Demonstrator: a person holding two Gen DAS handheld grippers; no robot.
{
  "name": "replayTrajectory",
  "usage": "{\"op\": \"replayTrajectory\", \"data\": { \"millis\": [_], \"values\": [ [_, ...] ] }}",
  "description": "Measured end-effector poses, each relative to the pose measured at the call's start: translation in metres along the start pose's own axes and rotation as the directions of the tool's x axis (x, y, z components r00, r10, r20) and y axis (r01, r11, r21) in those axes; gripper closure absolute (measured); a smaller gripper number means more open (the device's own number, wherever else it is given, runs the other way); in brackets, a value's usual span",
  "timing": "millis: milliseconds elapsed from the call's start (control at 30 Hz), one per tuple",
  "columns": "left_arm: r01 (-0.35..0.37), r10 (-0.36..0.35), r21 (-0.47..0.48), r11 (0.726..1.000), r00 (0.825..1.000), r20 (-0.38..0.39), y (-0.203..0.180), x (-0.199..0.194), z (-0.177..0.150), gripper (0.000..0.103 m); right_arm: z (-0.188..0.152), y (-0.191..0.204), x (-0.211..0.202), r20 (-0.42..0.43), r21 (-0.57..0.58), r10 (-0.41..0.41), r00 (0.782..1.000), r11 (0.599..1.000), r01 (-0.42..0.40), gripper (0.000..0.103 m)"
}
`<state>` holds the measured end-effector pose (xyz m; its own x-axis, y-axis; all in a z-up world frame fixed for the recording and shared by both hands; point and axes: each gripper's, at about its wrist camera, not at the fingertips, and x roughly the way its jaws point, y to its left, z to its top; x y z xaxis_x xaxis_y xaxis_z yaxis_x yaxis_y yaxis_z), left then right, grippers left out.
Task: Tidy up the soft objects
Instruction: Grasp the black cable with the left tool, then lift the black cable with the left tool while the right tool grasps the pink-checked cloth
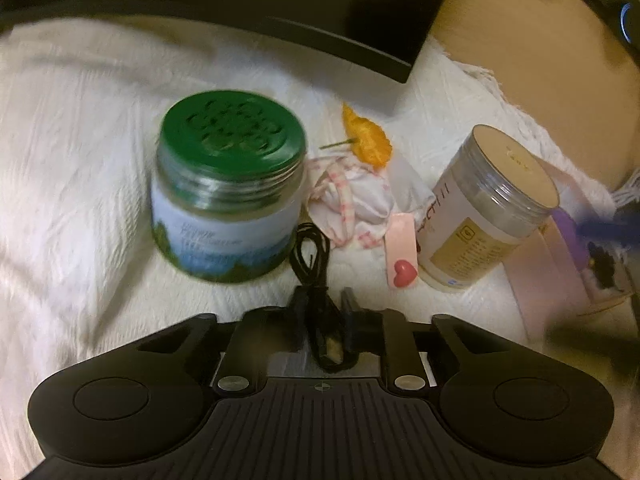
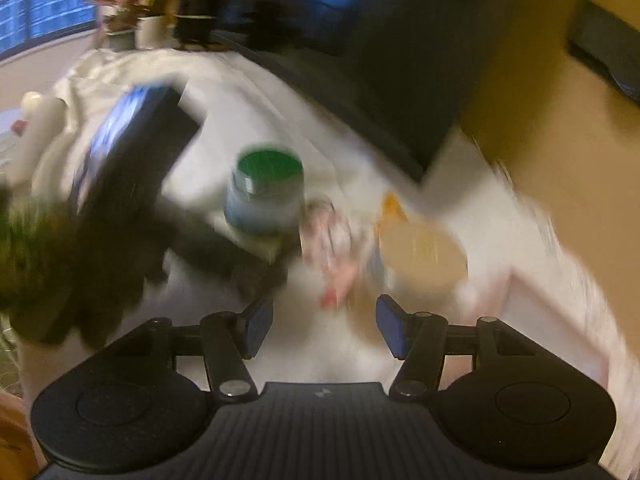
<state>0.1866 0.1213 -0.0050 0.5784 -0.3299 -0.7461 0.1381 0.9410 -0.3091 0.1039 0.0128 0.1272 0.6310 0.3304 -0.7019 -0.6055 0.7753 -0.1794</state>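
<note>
White ribbed bedding (image 1: 80,160) covers the work surface, wrinkled and soft, with a black flat slab (image 1: 280,12) lying across its far side and a tan wall (image 1: 520,40) beyond. On the bedding stands a squat glass jar with a green perforated screw lid (image 1: 230,184) and a blue-and-green label. To its right stands a clear plastic tub with a beige lid and a gold label (image 1: 480,212), tilted in this fisheye view, and a pale pink box (image 1: 552,280) sits at the right edge. Between jar and tub lies a crumpled white cloth with pink checked stripes (image 1: 352,204); a yellow-orange petal-like piece on a thin green stem (image 1: 366,140) lies just behind it, and a pink tag with a red heart (image 1: 402,248) lies against the tub's base.

The left gripper (image 1: 324,320) has its fingers drawn nearly together on a coiled black cable (image 1: 310,248), whose loop juts forward toward the jar's base. The cloth lies just beyond and right of those fingertips, untouched.

The right wrist view is badly blurred. The right gripper (image 2: 324,328) holds its blue-padded fingers (image 2: 258,328) well spread with nothing between them; the cloth (image 2: 328,236) lies ahead of the gap, between the green-lidded jar (image 2: 266,196) and the tub (image 2: 420,256).
</note>
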Motion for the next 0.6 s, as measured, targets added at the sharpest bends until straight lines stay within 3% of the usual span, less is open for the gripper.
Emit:
{"op": "replayTrajectory", "data": {
  "millis": [133, 200, 300, 467, 533, 600],
  "values": [
    [-0.032, 0.031, -0.036, 0.999, 0.999, -0.017, 0.007, -0.012, -0.004, 0.088, 0.06, -0.014, 0.041, -0.164, -0.055, 0.104, 0.981, 0.992, -0.114, 0.046],
    [-0.06, 0.06, -0.032, 0.998, 0.998, -0.023, 0.007, -0.019, -0.007, 0.088, 0.076, -0.01, 0.075, -0.287, -0.124, 0.13, 0.949, 0.977, -0.171, 0.045],
    [-0.078, 0.077, -0.041, 0.996, 0.997, -0.03, 0.011, -0.027, -0.01, 0.088, 0.08, 0.005, 0.109, -0.357, -0.272, 0.055, 0.932, 0.949, -0.16, 0.046],
    [-0.082, 0.081, -0.054, 0.995, 0.996, -0.026, 0.016, -0.034, -0.011, 0.089, 0.085, 0.013, 0.159, -0.447, -0.282, -0.011, 0.894, 0.95, -0.13, 0.047],
    [-0.083, 0.082, -0.053, 0.995, 0.996, -0.023, 0.016, -0.036, -0.012, 0.089, 0.084, 0.013, 0.171, -0.468, -0.288, -0.031, 0.883, 0.95, -0.12, 0.054],
    [-0.084, 0.083, -0.054, 0.995, 0.996, -0.018, 0.016, -0.038, -0.011, 0.089, 0.082, 0.012, 0.179, -0.486, -0.284, -0.036, 0.873, 0.952, -0.119, 0.071]
  ]
}}
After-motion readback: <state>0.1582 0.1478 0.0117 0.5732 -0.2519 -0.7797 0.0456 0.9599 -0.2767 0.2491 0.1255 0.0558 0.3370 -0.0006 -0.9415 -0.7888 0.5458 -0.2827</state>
